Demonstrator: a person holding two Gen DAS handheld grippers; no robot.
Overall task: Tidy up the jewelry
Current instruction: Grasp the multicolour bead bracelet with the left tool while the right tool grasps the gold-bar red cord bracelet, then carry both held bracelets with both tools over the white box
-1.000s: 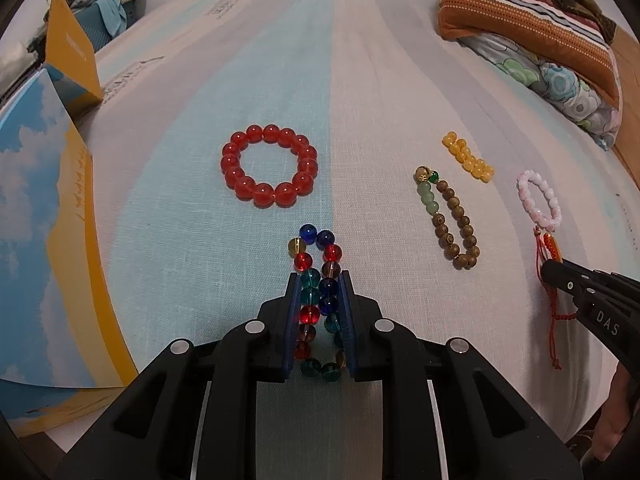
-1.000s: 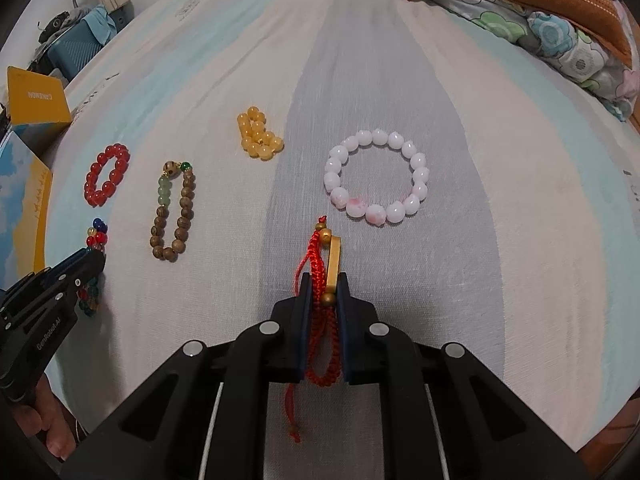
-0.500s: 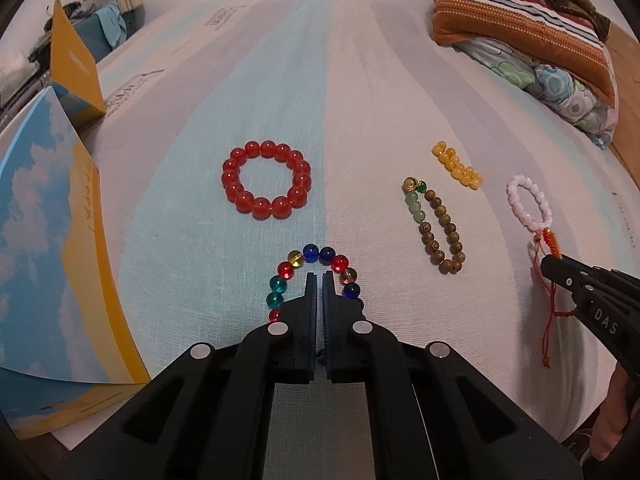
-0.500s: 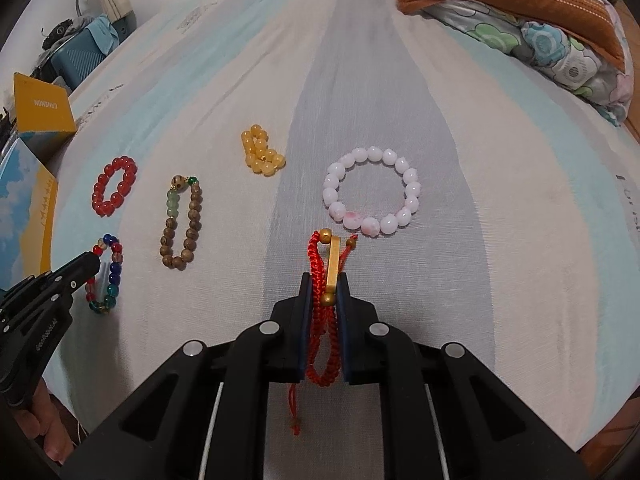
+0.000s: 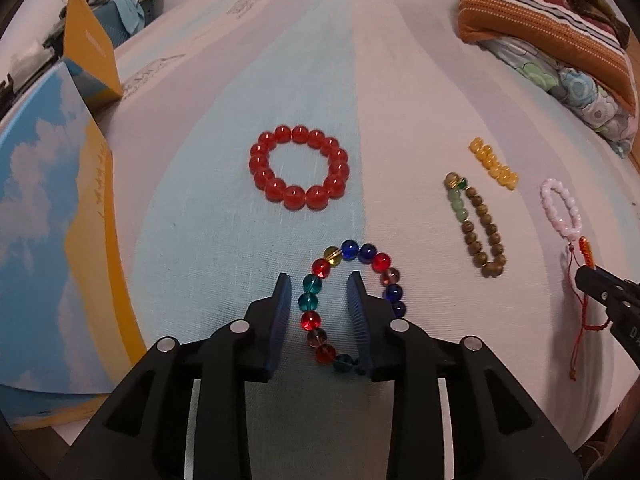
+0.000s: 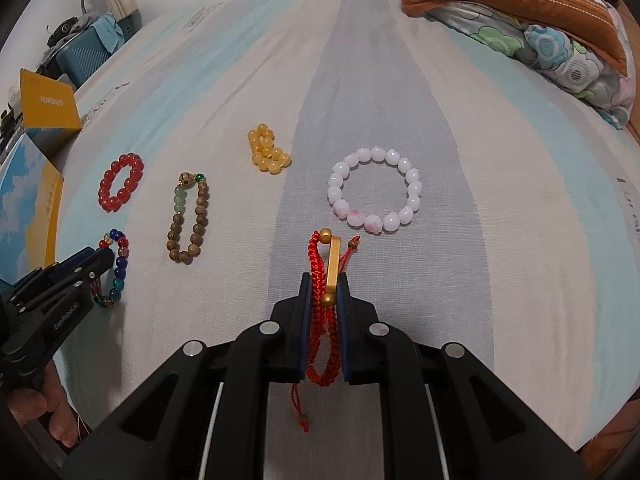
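Observation:
A multicolour glass-bead bracelet [image 5: 350, 250] lies as a loop on the striped bedsheet [image 5: 304, 60]. My left gripper [image 5: 319, 280] stands over its near part, jaws opening. The loop's left strand runs between the jaws with no pad pressing it, and the right finger stands inside the loop. My right gripper [image 6: 325, 280] is shut on a red cord bracelet [image 6: 318, 258] with a gold bar, just short of a pink-white bead bracelet [image 6: 372, 223]. A red bead bracelet [image 5: 299, 168], a brown and green bead bracelet [image 5: 486, 222] and a yellow bead bracelet [image 5: 494, 164] lie in a row.
A blue and yellow box [image 5: 40, 220] lies at the left edge, a smaller yellow box [image 5: 86, 56] behind it. Folded blankets and a pillow [image 5: 540, 32] sit at the far right. A hand [image 6: 44, 412] holds the left gripper near the bed's front edge.
The left gripper was shut on the squeezed multicolour bracelet, then shut clear of it as it spread into a loop; its jaws now stand apart. The right gripper kept hold of the red cord bracelet.

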